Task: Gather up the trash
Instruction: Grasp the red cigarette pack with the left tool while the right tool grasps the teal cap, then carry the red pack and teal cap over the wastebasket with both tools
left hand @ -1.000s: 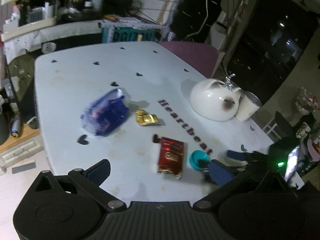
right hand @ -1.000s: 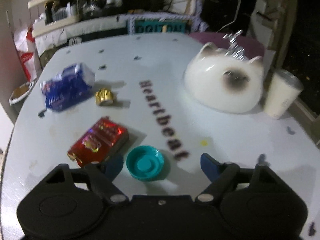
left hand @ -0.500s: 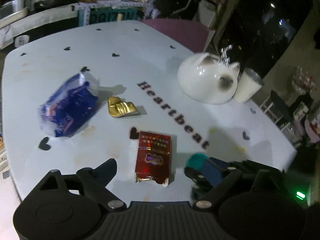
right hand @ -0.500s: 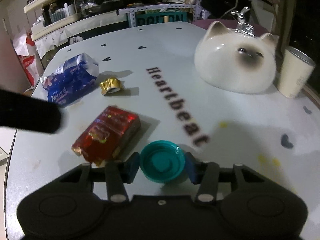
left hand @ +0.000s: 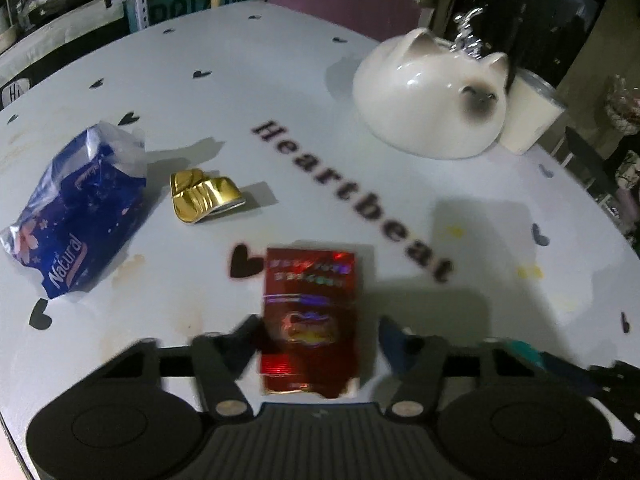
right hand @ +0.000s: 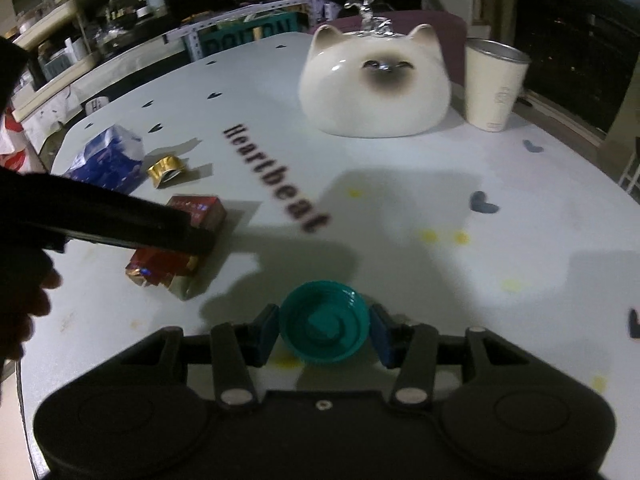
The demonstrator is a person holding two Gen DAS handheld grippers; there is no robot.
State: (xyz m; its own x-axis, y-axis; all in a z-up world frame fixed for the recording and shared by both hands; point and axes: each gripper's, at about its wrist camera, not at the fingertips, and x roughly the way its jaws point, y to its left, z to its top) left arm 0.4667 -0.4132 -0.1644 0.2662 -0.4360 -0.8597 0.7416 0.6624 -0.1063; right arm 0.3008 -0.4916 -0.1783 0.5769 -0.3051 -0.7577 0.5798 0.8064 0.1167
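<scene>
A red foil packet [left hand: 310, 316] lies on the white table between the open fingers of my left gripper [left hand: 318, 340], which does not pinch it. In the right wrist view the packet [right hand: 188, 240] sits under the left gripper's dark body. My right gripper [right hand: 322, 330] is shut on a teal bottle cap [right hand: 324, 326], held just above the table. A crumpled gold wrapper [left hand: 204, 196] and a blue plastic bag [left hand: 80, 216] lie at the left.
A white cat-shaped ceramic piece [right hand: 374, 88] and a cream cup [right hand: 494, 84] stand at the far right of the table [left hand: 460, 200]. Cluttered shelves and a purple chair sit beyond the far edge.
My left gripper has moved in over the red packet so its fingers now straddle it. My right gripper has closed on the teal cap.
</scene>
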